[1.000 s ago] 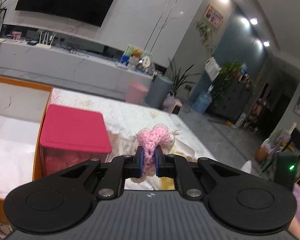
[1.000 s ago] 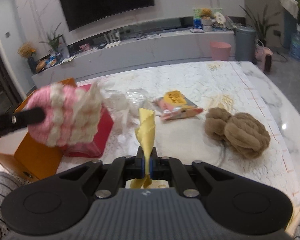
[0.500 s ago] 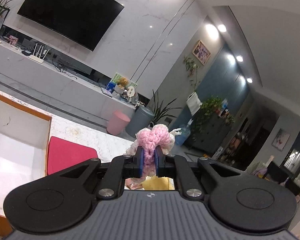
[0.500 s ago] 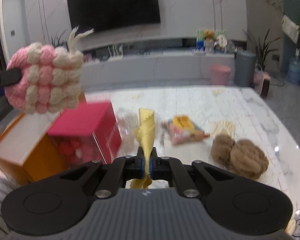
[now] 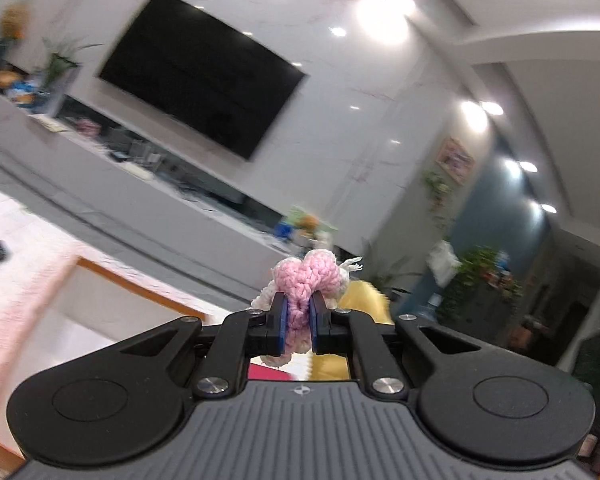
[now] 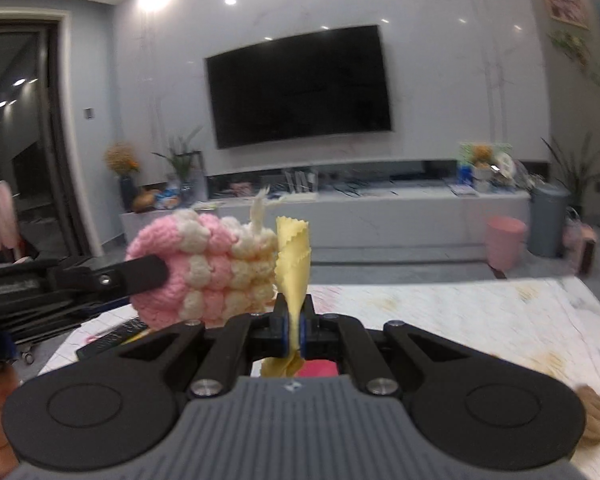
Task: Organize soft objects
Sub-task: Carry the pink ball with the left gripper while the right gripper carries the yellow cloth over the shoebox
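Note:
My left gripper is shut on a pink and cream crocheted piece, held up in the air. The right wrist view shows the same crocheted piece pinched by the left gripper's fingers at the left. My right gripper is shut on a yellow cloth with zigzag edges, which stands upright just right of the crochet. That yellow cloth shows behind the crochet in the left wrist view. Below the left gripper lies an orange-rimmed box with a white inside.
A white patterned table lies below. A brown yarn bundle sits at its right edge, a dark remote at its left. A pink box lid peeks beneath the right gripper. A pink towel lies left of the box.
Both grippers have risen and tilted up with their loads, so the table has dropped out of most of each view. The crochet and the yellow cloth have come close together.

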The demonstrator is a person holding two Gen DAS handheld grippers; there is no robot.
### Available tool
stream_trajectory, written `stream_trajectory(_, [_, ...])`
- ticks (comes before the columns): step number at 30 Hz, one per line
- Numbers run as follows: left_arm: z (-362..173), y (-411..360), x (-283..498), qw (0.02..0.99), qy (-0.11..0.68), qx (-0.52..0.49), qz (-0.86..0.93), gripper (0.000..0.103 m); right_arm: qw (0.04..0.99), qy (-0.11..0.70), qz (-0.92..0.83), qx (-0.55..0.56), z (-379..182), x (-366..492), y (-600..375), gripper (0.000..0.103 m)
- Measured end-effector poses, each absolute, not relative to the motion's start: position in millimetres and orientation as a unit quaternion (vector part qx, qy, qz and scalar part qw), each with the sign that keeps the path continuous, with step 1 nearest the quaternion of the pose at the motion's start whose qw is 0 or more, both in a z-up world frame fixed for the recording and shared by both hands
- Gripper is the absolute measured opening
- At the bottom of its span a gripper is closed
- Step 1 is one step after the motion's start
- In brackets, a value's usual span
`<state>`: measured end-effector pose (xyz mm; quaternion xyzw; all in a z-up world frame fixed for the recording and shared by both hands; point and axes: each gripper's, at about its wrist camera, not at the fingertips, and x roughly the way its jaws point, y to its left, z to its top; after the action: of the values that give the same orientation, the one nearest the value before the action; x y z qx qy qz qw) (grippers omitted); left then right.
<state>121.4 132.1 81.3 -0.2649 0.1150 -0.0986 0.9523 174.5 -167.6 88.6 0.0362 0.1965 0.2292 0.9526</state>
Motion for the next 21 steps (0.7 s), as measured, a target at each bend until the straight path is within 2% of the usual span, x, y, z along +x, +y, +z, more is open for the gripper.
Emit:
stream_trajectory(12, [11,235,137,0.911,0.226,-0.323,-0.120,0.012,0.923,0.259,0.284,0.019,49,194,-74,0.002])
stream_trajectory(21, [-2,214,162,0.911,0.307,-0.262,-0.087,0.013,0.902,0.308,0.302,-0.025,9,219,-33,0.002])
